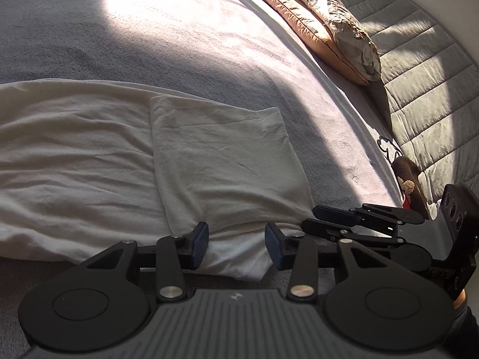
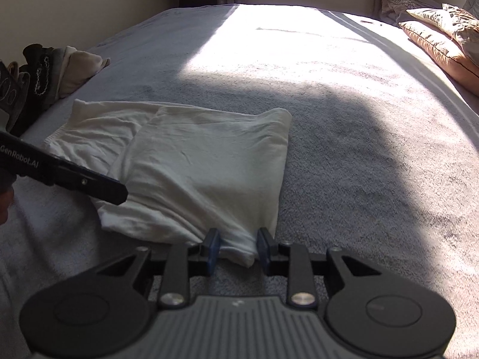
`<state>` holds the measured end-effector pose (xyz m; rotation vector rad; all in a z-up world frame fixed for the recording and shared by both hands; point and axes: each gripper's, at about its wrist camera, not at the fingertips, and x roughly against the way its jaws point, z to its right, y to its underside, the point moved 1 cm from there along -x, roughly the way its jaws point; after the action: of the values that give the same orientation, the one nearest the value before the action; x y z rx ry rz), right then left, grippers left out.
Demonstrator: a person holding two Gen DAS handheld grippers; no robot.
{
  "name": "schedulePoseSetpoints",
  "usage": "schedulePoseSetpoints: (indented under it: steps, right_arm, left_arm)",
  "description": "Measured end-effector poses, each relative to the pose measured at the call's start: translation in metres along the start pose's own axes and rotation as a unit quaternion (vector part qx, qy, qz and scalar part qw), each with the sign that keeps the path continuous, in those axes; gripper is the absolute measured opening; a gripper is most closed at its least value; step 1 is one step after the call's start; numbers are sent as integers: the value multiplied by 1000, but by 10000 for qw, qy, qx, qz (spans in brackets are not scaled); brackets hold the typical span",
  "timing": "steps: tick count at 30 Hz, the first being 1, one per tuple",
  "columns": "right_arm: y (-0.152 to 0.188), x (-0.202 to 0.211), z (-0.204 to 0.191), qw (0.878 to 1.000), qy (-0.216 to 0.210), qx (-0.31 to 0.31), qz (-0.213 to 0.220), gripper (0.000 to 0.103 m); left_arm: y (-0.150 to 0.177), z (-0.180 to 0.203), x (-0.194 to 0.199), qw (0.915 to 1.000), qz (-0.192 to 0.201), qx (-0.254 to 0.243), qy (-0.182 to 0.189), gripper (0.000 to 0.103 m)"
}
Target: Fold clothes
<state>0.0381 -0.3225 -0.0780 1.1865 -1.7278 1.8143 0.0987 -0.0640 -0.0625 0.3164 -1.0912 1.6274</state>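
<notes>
Between the blue pads of the left gripper (image 1: 236, 245) lies the near hem of a cream garment (image 1: 149, 161), its jaws standing moderately wide with clear gaps on both sides, the pads not pressing the cloth. Only the left wrist view shows the quilted grey headboard (image 1: 419, 74) to the right of those jaws, and the right gripper (image 1: 321, 218) from the side, its dark fingers low over the garment's right edge. Only the right wrist view shows a heap of dark and pale clothes (image 2: 51, 71) far off to the left of its jaws, beyond the garment, and the left gripper's finger (image 2: 89, 182) crossing in from the left above the cloth. Both views catch two tan, crinkled pillows (image 2: 443, 39) far ahead and to the right. From its own camera the right gripper (image 2: 238, 246) has its jaws set narrow with the garment's near right corner between them; whether the pads touch the fabric I cannot tell. The garment is soft, wrinkled knit, folded once so a squarish upper layer (image 2: 203, 161) lies over the rest. Under it spreads a nubby grey bedcover (image 2: 359, 149), half in sun, half in shadow.
</notes>
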Motion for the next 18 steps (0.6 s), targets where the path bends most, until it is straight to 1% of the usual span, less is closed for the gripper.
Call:
schedulePoseSetpoints:
  steps: [3, 5, 6, 8, 11, 12, 14, 17, 18]
  right_arm:
    - [-2, 11, 5, 9995, 8, -170, 248, 29]
    - [-6, 17, 7, 9979, -109, -395, 510, 30]
    - [-7, 19, 8, 9967, -172, -502, 620, 32]
    - [-9, 17, 6, 9948, -262, -626, 760, 32]
    - [-4, -4, -5, 9990, -111, -356, 248, 32]
    - [-2, -7, -6, 9995, -43, -263, 163, 32]
    - [0, -9, -5, 9998, 37, -200, 82, 32]
    - [-1, -4, 4, 9988, 0, -467, 126, 33]
    - [-1, -1, 7, 9983, 14, -553, 174, 36]
  left_arm:
    - [-4, 3, 8, 9993, 259, 112, 256, 46]
    - [-4, 3, 6, 9985, 382, 233, 328, 47]
    - [-3, 4, 2, 9982, 411, 300, 306, 47]
    - [2, 5, -9, 9986, 313, 356, 229, 47]
    - [9, 7, -20, 9996, 84, 267, 24, 46]
    - [9, 9, -19, 9998, 56, 186, -25, 46]
    - [9, 12, -18, 9999, -1, 47, -110, 46]
    - [8, 11, -16, 9999, -32, 44, -109, 46]
    - [6, 10, -13, 9999, -7, 63, -85, 46]
